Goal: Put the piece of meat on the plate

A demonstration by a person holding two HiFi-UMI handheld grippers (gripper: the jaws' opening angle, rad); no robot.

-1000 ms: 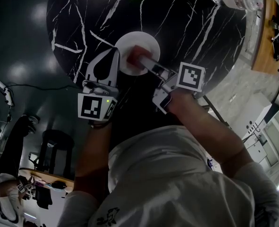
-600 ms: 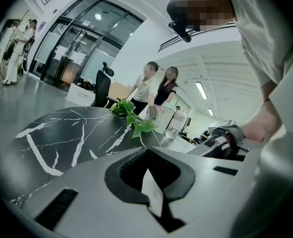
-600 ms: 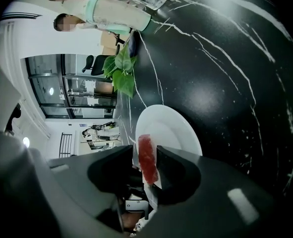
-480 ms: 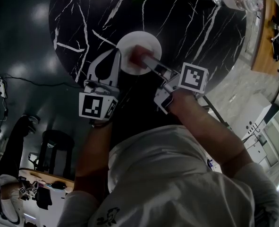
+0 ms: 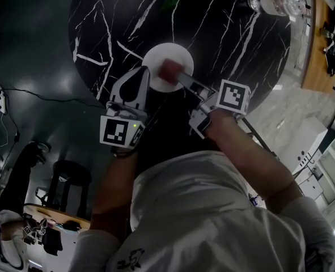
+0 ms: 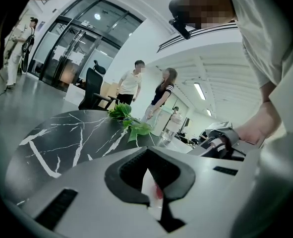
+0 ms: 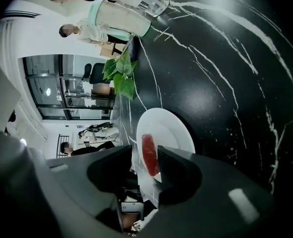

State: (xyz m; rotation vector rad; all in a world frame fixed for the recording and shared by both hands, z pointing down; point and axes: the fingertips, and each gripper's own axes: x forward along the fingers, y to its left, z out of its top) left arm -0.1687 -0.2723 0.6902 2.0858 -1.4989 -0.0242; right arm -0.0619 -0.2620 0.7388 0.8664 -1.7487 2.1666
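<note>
The meat (image 7: pixel 150 157) lies on the plate (image 7: pixel 176 128), its long axis running 12 to 6, between the opening jaws of the right tool (image 7: pixel 144 151). Backing out toward 6 looks clear. The left tool (image 5: pixel 143 72) is pressed together at the plate's 8.

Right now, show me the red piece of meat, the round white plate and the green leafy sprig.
red piece of meat (image 7: pixel 149 155), right gripper view, its red face.
round white plate (image 7: pixel 173 128), right gripper view, bare surface.
green leafy sprig (image 7: pixel 120 78), right gripper view, a large leaf.

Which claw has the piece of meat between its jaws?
The right claw: its jaws are opening around the red meat over the white plate; the left claw holds nothing.
</note>
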